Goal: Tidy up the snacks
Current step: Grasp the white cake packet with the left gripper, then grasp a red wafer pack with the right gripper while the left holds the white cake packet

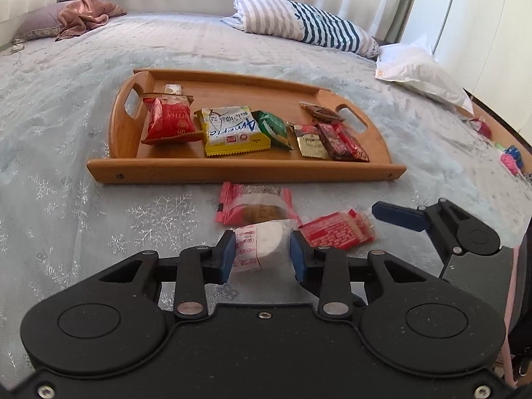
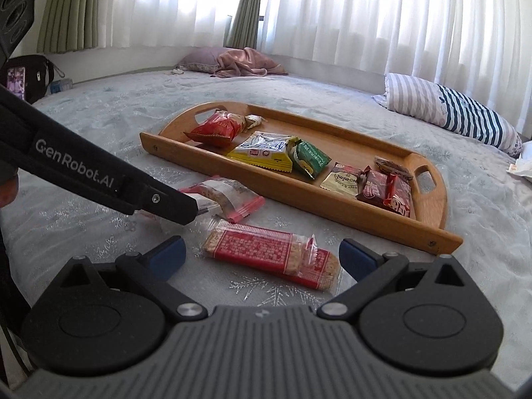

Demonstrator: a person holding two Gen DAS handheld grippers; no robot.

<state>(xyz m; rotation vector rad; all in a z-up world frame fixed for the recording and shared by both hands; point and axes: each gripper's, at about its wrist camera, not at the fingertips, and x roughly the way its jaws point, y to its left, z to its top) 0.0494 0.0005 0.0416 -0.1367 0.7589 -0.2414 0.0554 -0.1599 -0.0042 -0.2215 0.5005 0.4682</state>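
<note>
A wooden tray point(image 1: 232, 171) point(image 2: 345, 211) on the bed holds several snack packets, among them a red bag point(image 1: 169, 119) and a yellow wafer pack point(image 1: 232, 131). My left gripper point(image 1: 262, 252) is shut on a white round-cake packet point(image 1: 262, 246) just above the bedspread. Behind it lies a pink packet point(image 1: 256, 206) point(image 2: 229, 193). A red cracker pack point(image 1: 339, 231) point(image 2: 272, 256) lies on the bedspread between the open fingers of my right gripper point(image 2: 262, 259). The left gripper's side shows in the right wrist view point(image 2: 166, 199).
A striped pillow point(image 1: 306, 23) point(image 2: 459, 109) lies behind the tray, a pink cloth point(image 1: 86, 13) at the far left corner, a white bag point(image 1: 419, 69) at the right. Small toys point(image 1: 508, 156) lie beyond the bed's right edge.
</note>
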